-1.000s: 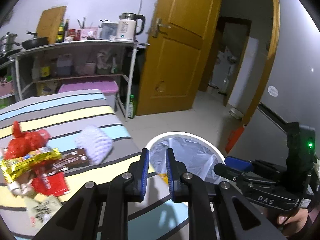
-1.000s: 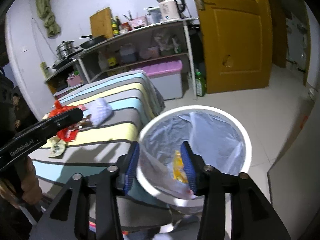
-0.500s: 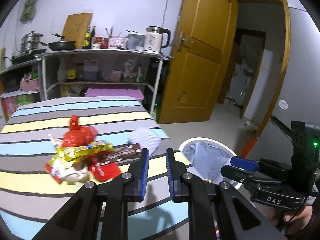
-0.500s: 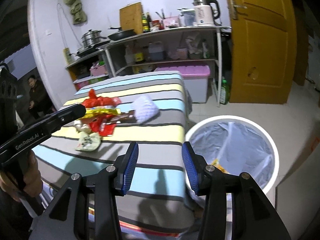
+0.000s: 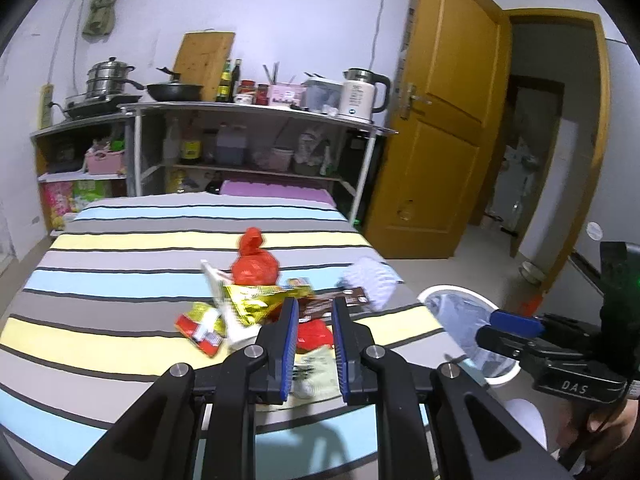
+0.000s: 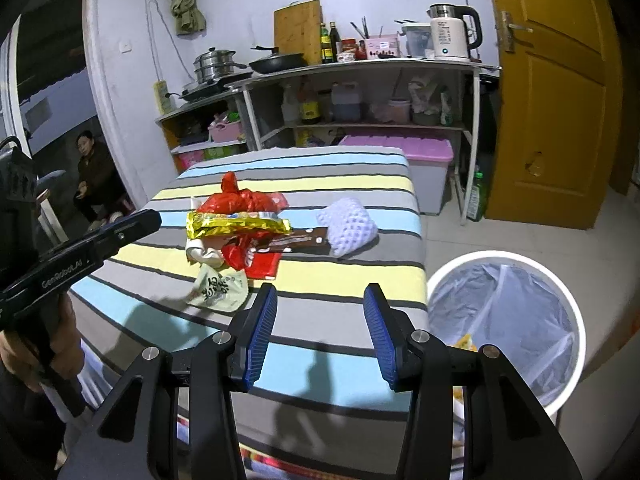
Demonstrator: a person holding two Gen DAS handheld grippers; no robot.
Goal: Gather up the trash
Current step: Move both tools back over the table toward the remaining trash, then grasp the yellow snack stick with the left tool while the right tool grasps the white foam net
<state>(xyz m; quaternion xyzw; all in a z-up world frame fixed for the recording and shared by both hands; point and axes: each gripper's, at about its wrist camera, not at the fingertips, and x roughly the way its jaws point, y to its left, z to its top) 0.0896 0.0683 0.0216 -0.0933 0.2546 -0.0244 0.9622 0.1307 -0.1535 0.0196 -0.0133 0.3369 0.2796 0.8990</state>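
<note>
A pile of trash lies on the striped table (image 5: 120, 280) (image 6: 360, 292): a knotted red bag (image 5: 256, 266) (image 6: 240, 200), a yellow wrapper (image 5: 264, 296) (image 6: 236, 222), a brown wrapper (image 5: 320, 304) (image 6: 296, 242), a white foam net (image 5: 372, 282) (image 6: 348, 226), a red wrapper (image 5: 316, 334) and a pale green packet (image 6: 220, 288). My left gripper (image 5: 314, 344) hovers just short of the pile, its jaws narrowly apart and holding nothing. My right gripper (image 6: 320, 336) stands wide open over the table's near edge, also holding nothing. The white bin (image 6: 500, 254) (image 5: 456, 289), lined with a clear bag, sits on the floor to the right.
Behind the table a metal rack (image 6: 360, 68) carries pots, bottles and a kettle. A purple-lidded box (image 6: 400, 148) and a green bottle (image 6: 478, 196) are beside it, and a yellow door (image 6: 560, 100) is at the right. A person (image 6: 92, 164) sits in the left doorway.
Both views have swung left from the bin toward the table. The trash pile now lies straight ahead of the left gripper and the bin sits off to the right. Jaw gaps are unchanged.
</note>
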